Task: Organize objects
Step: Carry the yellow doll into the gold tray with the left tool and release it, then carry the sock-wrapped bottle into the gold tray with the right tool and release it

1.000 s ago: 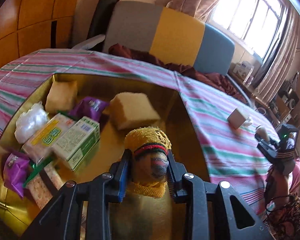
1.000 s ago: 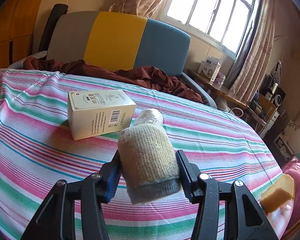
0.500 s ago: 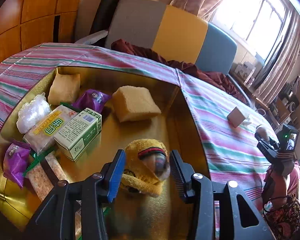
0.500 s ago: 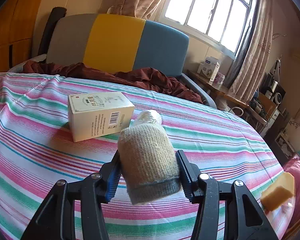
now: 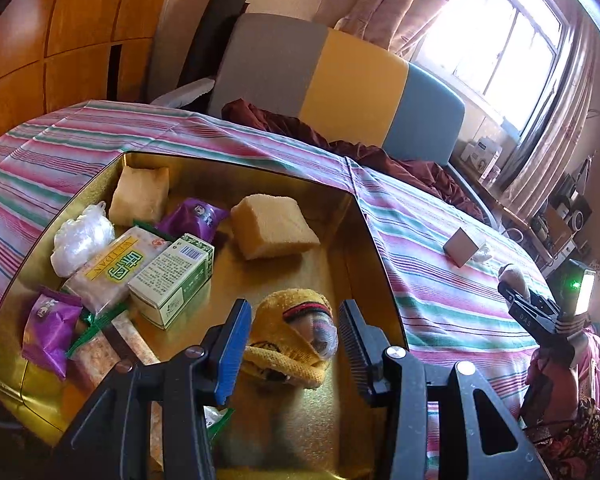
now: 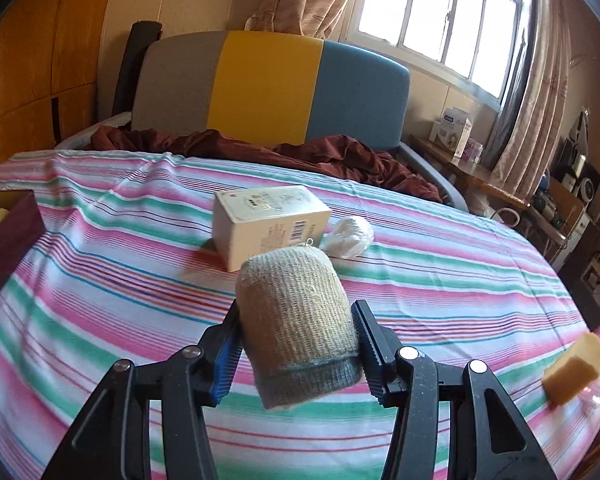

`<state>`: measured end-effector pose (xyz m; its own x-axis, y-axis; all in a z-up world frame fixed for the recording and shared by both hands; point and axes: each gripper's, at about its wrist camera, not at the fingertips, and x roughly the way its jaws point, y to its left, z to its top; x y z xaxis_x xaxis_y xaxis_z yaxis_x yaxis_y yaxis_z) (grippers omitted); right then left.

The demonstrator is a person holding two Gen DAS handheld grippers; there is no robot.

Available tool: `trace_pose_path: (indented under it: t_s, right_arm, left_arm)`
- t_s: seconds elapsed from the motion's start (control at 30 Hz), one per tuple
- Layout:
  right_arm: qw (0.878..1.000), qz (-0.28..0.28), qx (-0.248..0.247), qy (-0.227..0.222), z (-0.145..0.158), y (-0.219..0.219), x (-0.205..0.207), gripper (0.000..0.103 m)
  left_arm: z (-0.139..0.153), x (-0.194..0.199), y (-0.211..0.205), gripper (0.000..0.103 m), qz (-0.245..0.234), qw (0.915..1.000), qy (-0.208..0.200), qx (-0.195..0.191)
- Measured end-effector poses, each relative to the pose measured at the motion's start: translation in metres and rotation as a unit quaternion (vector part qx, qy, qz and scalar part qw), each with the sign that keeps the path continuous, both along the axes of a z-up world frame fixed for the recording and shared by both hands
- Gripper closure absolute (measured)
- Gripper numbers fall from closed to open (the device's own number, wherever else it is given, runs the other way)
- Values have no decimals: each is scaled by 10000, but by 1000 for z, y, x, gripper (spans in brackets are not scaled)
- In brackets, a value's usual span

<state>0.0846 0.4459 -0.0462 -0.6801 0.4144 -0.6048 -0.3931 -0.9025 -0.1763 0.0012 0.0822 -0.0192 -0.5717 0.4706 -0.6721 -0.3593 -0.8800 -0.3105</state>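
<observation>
Left gripper (image 5: pixel 292 344) stands apart around yellow sock (image 5: pixel 290 334) in tray (image 5: pixel 236 172).

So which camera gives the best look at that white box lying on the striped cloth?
The right wrist view: the white box lies near centre, its barcode side and printed top visible. The left wrist view shows the same box only small and far off, its print unreadable.

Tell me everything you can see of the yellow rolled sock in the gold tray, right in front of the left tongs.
The yellow rolled sock is a knitted bundle, mustard yellow with a red-and-black striped band and a greyish striped patch showing at its folded-in end. It looks soft and woolly, rolled up on itself with a loose yellow cuff hanging below. It lies on the floor of the gold tray, near the right wall, apart from the packets and boxes. The left tongs have just been opening; their pads now stand clear on either side, not pressing it.
</observation>
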Motion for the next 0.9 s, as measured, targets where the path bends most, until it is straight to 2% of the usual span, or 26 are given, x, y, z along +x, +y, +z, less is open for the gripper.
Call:
trace_pose_path:
  t_s: [0.4, 0.57, 0.73, 0.9]
  right_arm:
    - [9971, 574, -426, 245, 22, -64, 3, 50]
    - [9934, 886, -618, 397, 33, -94, 6, 50]
    - [9865, 1316, -845, 482, 43, -127, 7, 50]
    - [9763, 1783, -1121, 491, 54, -162, 6, 50]
  left_arm:
    - [-2, 3, -21, 57, 165, 9996, -53, 232]
    - [4, 0, -29, 57, 221, 9995, 45, 233]
    - [12, -2, -38, 57, 304, 9991, 165, 253]
    - [23, -10, -58, 57, 600, 9973, 323, 257]
